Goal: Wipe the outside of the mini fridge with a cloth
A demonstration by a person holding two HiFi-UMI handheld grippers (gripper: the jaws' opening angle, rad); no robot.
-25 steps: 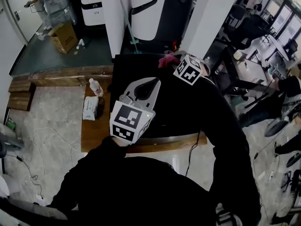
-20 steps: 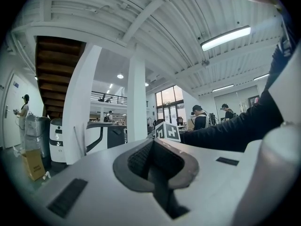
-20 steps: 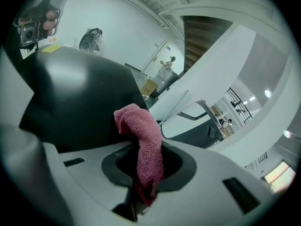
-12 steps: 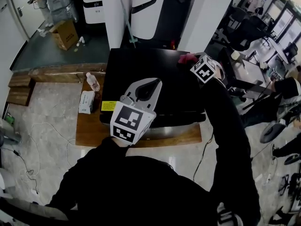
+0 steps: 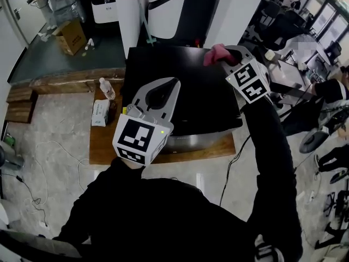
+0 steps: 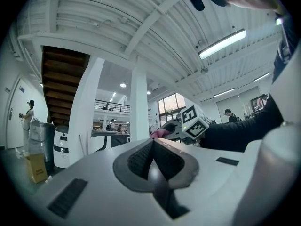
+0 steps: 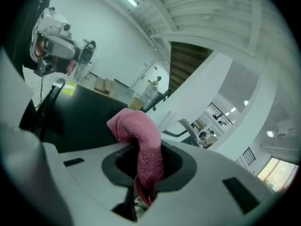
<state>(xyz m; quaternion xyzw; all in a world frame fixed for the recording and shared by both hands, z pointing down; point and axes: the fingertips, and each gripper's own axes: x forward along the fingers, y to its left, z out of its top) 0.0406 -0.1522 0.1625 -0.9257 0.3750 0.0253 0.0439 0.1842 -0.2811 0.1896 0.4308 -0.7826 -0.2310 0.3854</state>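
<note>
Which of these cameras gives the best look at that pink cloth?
The right gripper view: the pink cloth fills the middle, pinched between the jaws. The head view shows only a small pink tuft at the right gripper's tip over the black fridge; the left gripper view shows a distant pink speck.

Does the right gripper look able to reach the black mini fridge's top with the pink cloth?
Probably yes. The right gripper, shut on the pink cloth, is above the far right corner of the black mini fridge; nothing shows between them, and the left gripper is aside.
</note>
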